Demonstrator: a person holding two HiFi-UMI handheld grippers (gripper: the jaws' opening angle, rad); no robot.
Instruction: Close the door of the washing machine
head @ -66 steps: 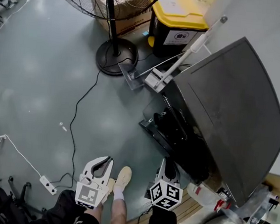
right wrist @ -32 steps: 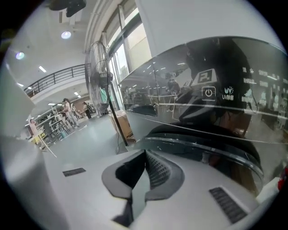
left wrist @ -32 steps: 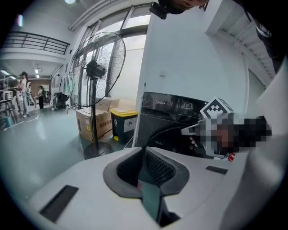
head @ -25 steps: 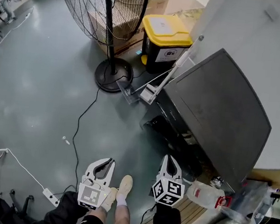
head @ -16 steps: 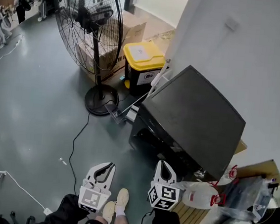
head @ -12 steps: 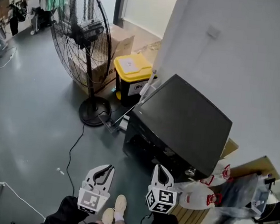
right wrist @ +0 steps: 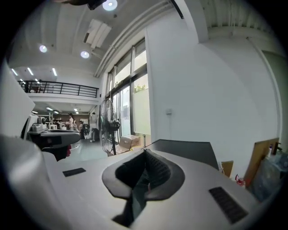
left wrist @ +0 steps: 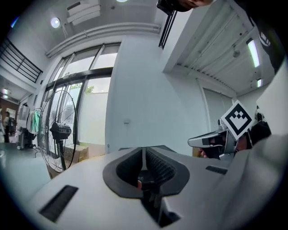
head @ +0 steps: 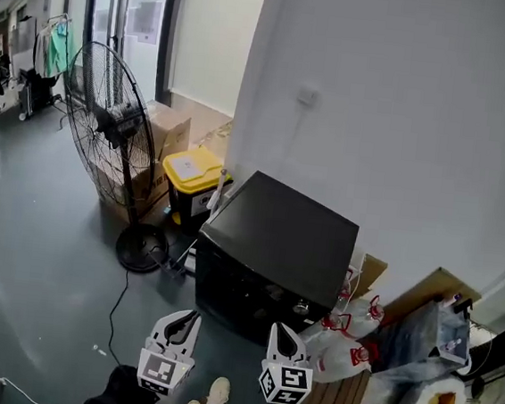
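Standing before the black washing machine (head: 278, 235), a person (head: 120, 391) holds the left gripper (head: 185, 317) and right gripper (head: 280, 330) clenched and empty, side by side.

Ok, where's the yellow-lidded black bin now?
Head view, left of centre: the yellow-lidded black bin stands between the black washing machine and the tall floor fan.

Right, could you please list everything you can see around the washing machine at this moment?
washing machine: one, black, against the white wall
pedestal fan: one, black, left of the machine
bin: one, yellow lid, between fan and machine
cardboard box: one seen, brown, behind the fan
plastic bags: two, white with red ties, floor right of the machine
left gripper: one, white, shut, empty
right gripper: one, white, shut, empty
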